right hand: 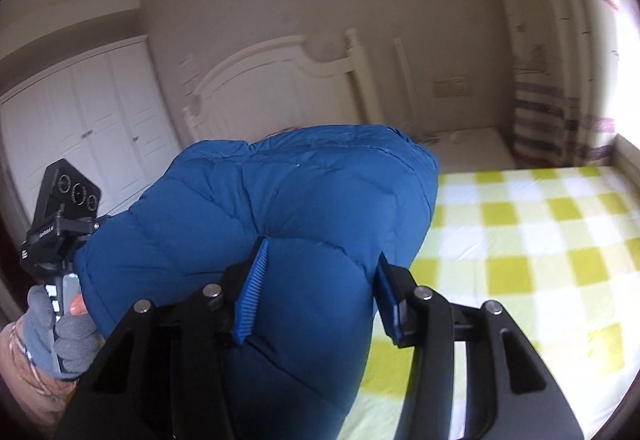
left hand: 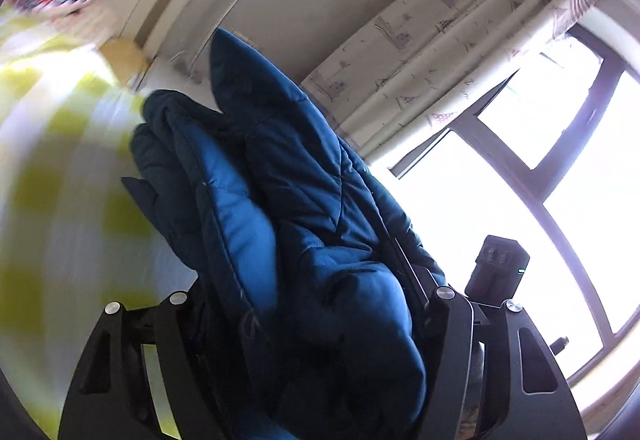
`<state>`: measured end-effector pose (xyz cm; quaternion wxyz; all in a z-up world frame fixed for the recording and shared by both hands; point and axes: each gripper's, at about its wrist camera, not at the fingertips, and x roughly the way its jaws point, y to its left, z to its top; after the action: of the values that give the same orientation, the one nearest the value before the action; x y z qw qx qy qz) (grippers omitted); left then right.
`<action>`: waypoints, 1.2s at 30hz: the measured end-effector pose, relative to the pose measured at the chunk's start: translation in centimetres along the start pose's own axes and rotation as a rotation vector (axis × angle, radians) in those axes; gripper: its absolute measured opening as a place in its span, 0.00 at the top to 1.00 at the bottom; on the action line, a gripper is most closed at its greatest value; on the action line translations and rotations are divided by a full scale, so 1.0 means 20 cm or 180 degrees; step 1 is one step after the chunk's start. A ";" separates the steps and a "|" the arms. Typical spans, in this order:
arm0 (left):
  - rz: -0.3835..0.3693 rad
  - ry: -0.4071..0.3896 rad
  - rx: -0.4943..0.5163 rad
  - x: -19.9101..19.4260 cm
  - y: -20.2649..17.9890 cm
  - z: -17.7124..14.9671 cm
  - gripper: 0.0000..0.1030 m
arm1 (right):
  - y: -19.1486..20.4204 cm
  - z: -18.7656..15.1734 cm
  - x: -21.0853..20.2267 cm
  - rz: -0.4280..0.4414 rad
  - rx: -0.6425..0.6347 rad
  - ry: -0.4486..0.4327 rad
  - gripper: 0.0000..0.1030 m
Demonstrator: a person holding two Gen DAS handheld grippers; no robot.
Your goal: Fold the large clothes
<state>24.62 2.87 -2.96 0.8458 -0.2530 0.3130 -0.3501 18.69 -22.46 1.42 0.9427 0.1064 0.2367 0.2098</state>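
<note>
A blue quilted puffer jacket (left hand: 288,200) is held up in the air by both grippers. My left gripper (left hand: 308,304) is shut on a thick bunch of the jacket, which hides its fingertips. My right gripper (right hand: 320,280) is shut on another bulging fold of the jacket (right hand: 280,200), with its blue ribbed pads (right hand: 252,292) pressing into the fabric on both sides. The left gripper's handle and the gloved hand holding it (right hand: 60,280) show at the left of the right wrist view.
A bed with a yellow and white checked sheet (right hand: 520,232) lies below, with a white headboard (right hand: 280,80) at the wall. White wardrobe doors (right hand: 80,120) stand left. A patterned curtain (left hand: 440,40) and bright window (left hand: 520,200) are to the side.
</note>
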 end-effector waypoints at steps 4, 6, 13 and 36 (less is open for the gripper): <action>0.0603 0.0446 -0.0239 0.43 0.17 -0.01 0.41 | -0.25 -0.03 0.24 -0.0621 0.0075 0.0635 0.44; 0.0663 0.0335 -0.0341 0.46 0.25 -0.11 0.38 | -0.30 -0.06 0.22 -0.0618 0.0146 0.0516 0.29; 0.0613 0.0195 -0.0553 0.33 0.26 -0.14 0.35 | 0.02 0.04 0.03 -0.0759 -0.0420 0.0138 0.24; 0.2577 -0.1610 0.1367 -0.67 -0.72 -0.41 0.04 | 0.53 -0.07 -0.54 -0.0474 -0.0849 -0.0307 0.02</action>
<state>5.06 2.18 5.55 0.9954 -0.0093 0.0928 0.0206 5.61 -17.82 7.65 0.9717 -0.0276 0.1684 0.1636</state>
